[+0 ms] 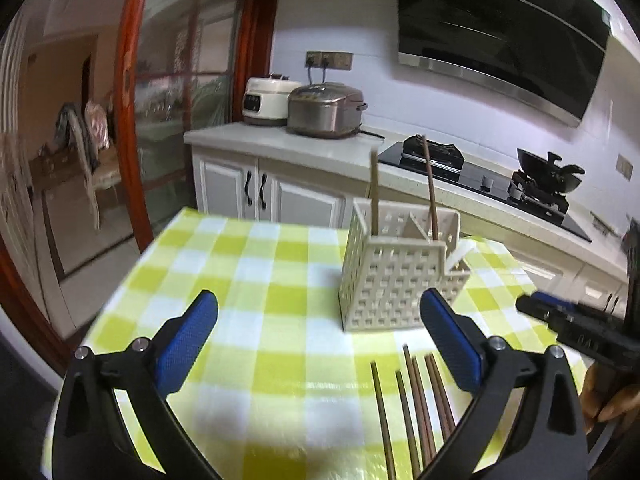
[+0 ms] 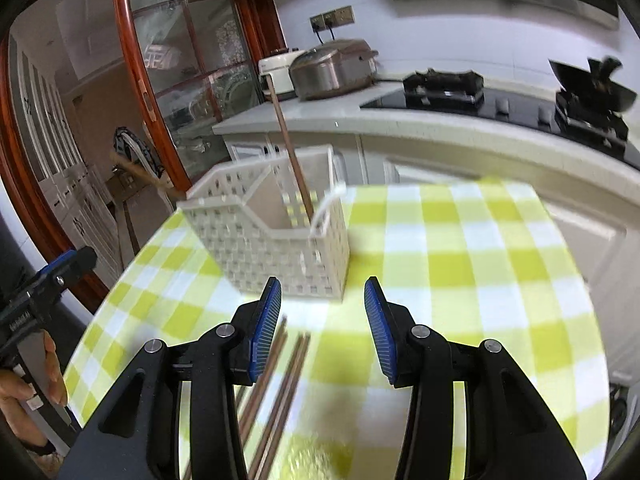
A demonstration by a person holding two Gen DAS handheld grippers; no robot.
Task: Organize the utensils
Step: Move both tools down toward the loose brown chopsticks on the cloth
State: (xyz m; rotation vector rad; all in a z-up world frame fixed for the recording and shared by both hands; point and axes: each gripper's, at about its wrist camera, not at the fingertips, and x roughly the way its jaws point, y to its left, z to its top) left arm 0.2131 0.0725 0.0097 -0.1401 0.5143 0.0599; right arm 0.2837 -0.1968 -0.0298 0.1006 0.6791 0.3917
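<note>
Checkered table [image 1: 248, 248], white caddy [image 1: 396, 276] with two upright chopsticks [image 1: 431, 188].

Pretty clearly a home kitchen. There was a black range hood [image 1: 500, 36] over a gas hob [image 1: 480, 184] with a wok [image 1: 548, 170] on it, two rice cookers [image 1: 326, 110] plugged in by the wall sockets [image 1: 329, 61], and white cabinets [image 1: 256, 192] below. A red-framed glass door [image 1: 132, 120] opened onto a room with a chair [image 1: 86, 152].
</note>
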